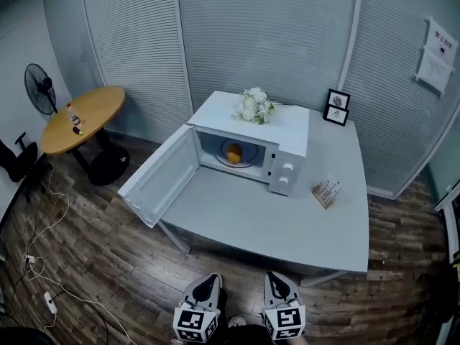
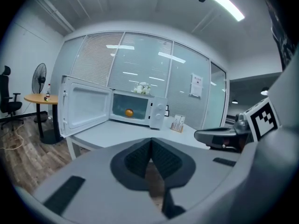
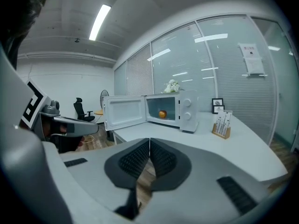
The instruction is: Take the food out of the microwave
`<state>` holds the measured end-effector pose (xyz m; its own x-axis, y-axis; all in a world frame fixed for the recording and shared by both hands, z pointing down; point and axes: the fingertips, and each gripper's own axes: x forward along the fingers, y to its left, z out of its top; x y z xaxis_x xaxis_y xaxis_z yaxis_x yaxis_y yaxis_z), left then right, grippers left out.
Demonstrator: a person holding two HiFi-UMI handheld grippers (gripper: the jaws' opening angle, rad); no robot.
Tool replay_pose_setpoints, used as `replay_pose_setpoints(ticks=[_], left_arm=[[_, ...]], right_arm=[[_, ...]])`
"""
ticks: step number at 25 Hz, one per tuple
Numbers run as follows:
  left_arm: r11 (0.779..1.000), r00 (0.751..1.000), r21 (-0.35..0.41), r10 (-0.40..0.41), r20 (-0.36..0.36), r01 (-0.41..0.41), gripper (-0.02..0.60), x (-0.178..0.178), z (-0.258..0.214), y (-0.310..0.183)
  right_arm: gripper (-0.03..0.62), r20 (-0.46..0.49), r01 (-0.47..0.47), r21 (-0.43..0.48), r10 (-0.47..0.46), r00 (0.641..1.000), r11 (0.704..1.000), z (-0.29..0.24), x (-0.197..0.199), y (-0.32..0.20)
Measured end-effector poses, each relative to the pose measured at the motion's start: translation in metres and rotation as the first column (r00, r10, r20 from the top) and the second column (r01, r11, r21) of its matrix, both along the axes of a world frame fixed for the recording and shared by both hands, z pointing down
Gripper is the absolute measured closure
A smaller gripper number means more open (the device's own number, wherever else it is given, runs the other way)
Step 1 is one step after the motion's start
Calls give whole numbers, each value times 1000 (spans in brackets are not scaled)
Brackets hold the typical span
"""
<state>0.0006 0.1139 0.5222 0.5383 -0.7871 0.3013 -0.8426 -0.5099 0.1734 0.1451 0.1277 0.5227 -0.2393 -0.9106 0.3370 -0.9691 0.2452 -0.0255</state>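
A white microwave [image 1: 287, 146] stands at the back of a grey table [image 1: 287, 228], its door [image 1: 159, 178] swung wide to the left. Inside it an orange fruit [image 1: 234, 152] rests on a plate [image 1: 241, 162]. The same fruit [image 2: 129, 112] shows small in the left gripper view, and the fruit [image 3: 162, 114] in the right gripper view too. My left gripper [image 1: 209, 282] and right gripper [image 1: 277, 282] hang side by side over the floor, short of the table's near edge. Both are shut with nothing between the pads.
White flowers [image 1: 253, 106] lie on top of the microwave. Two framed pictures [image 1: 336, 107] stand at the table's back right, and a small card holder [image 1: 325, 192] is right of the microwave. A round wooden table [image 1: 80, 117], a fan [image 1: 39, 88] and floor cables [image 1: 43, 264] are at left.
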Motion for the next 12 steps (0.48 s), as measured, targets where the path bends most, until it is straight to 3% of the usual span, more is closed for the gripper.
replay_pose_setpoints(ticks=[12], left_arm=[[994,994,16,104,19,-105,575,1,-1,-115]], right_arm=[[589,-16,-137,-20,137,990,990,7,11,-88]])
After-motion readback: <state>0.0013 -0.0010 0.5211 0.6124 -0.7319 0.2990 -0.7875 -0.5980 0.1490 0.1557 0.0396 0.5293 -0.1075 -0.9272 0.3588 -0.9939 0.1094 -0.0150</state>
